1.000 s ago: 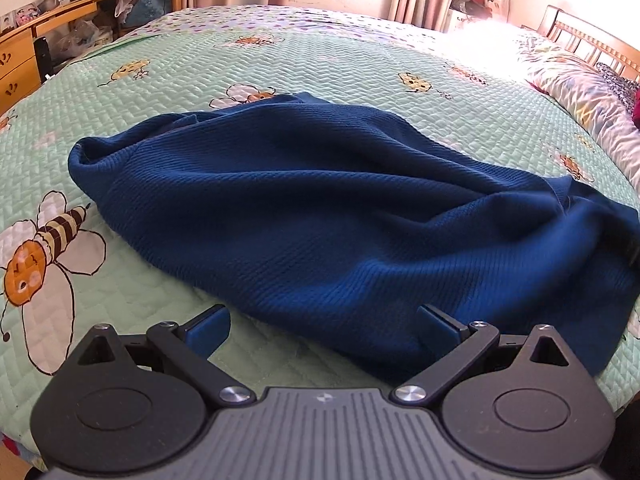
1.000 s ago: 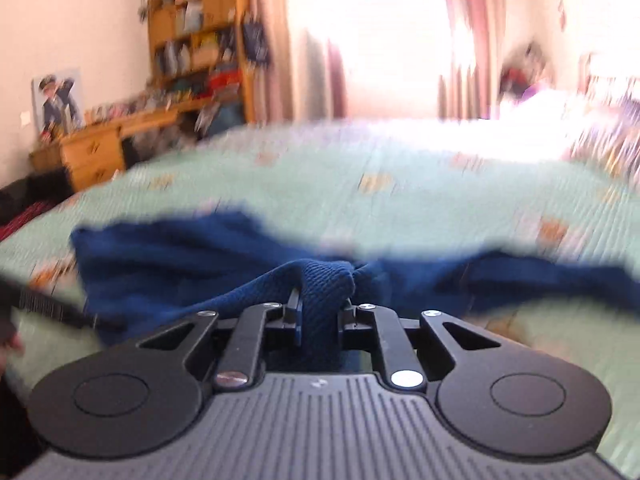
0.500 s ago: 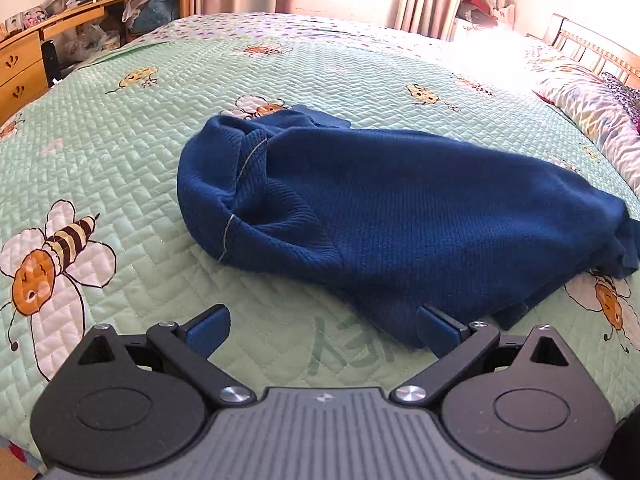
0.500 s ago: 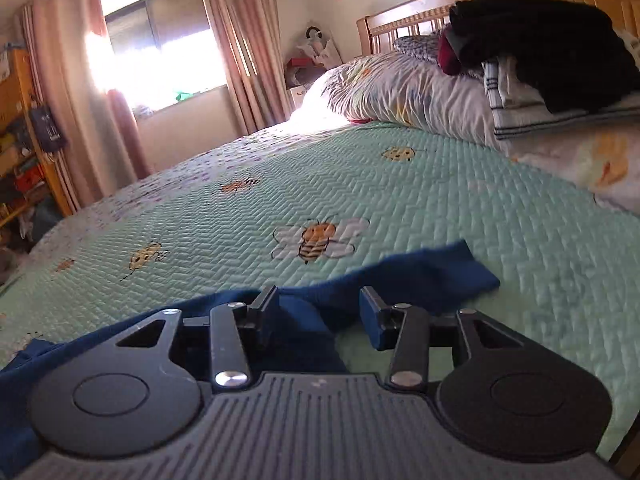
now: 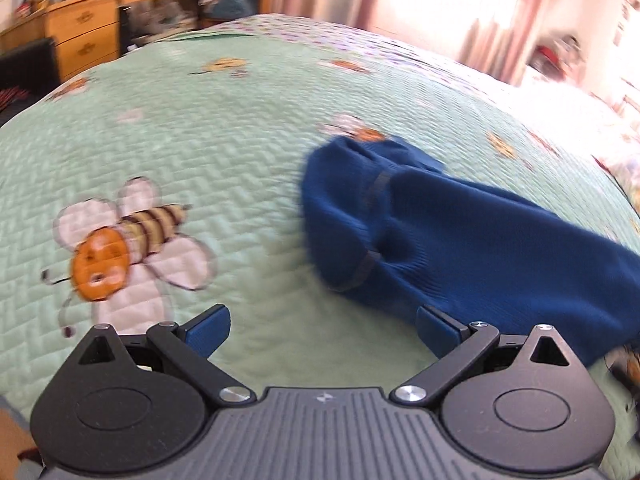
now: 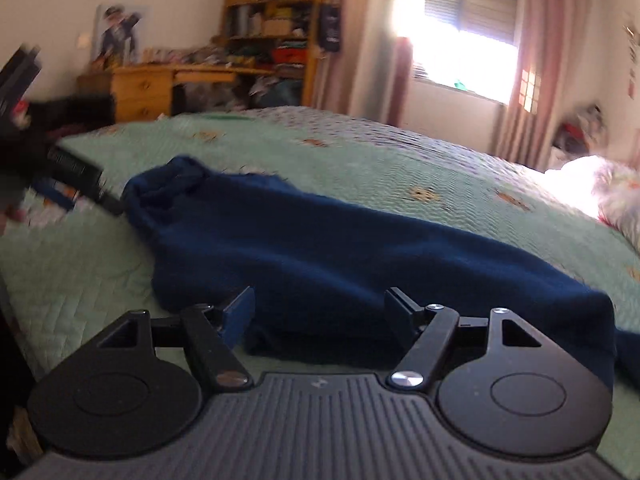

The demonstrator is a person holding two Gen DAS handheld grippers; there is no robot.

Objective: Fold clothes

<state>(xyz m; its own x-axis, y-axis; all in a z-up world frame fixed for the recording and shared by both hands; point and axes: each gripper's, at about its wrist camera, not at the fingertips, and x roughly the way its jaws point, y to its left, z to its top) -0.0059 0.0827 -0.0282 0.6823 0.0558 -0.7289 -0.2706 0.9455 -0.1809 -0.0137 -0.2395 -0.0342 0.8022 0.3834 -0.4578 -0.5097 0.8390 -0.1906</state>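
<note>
sweater [image 5: 460,240]: 1, dark blue, lying on bed | tongs: 2, left [image 5: 322,326] and right [image 6: 318,314], two fingers each | bed [image 5: 220,152]: 1, green quilt | large bee print [image 5: 120,248]: 1 sharp, several smaller ones blurred, uncounted | desk [image 6: 160,84]: 1, wooden | window [image 6: 468,28]: 1 | bookshelf [image 6: 276,20]: 1

Bare quilt [image 5: 240,152] left of the rumpled blue sweater [image 5: 460,240], open for passage.
</note>
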